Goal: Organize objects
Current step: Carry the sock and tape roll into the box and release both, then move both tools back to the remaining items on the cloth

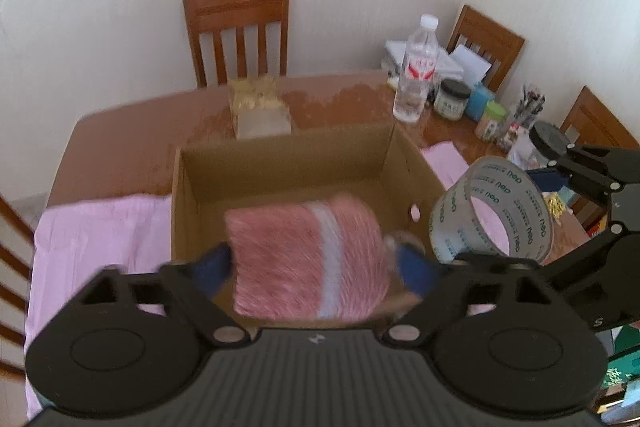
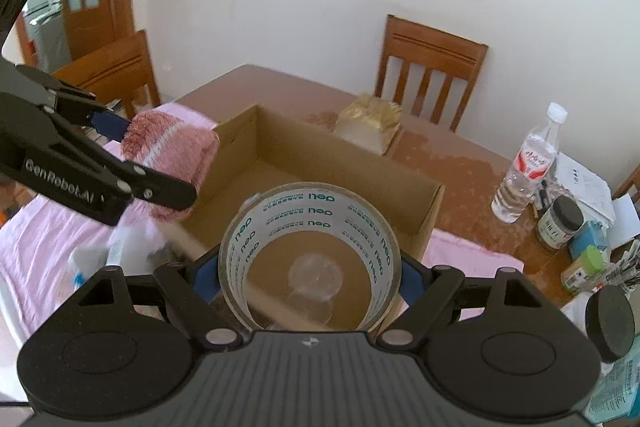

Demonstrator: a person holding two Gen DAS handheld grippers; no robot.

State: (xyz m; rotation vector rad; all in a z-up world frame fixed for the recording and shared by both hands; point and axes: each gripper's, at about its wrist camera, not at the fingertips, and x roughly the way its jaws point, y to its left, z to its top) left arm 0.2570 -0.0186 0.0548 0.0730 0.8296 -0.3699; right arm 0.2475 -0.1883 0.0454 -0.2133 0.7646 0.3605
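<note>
My left gripper (image 1: 312,267) is shut on a folded pink fuzzy towel (image 1: 308,259) with a pale stripe and holds it over the near edge of an open cardboard box (image 1: 280,163). It also shows in the right wrist view (image 2: 172,155), at the box's left rim. My right gripper (image 2: 310,273) is shut on a roll of clear tape (image 2: 310,255) printed "deli", held above the near part of the box (image 2: 340,163). In the left wrist view the tape roll (image 1: 492,211) hangs just right of the box's right wall.
The box stands on a brown table (image 1: 132,143) over a pink cloth (image 1: 100,239). A tissue pack (image 1: 258,111) sits behind it. A water bottle (image 1: 416,71), jars (image 1: 452,99), pens and papers crowd the right side. Wooden chairs (image 1: 238,31) ring the table.
</note>
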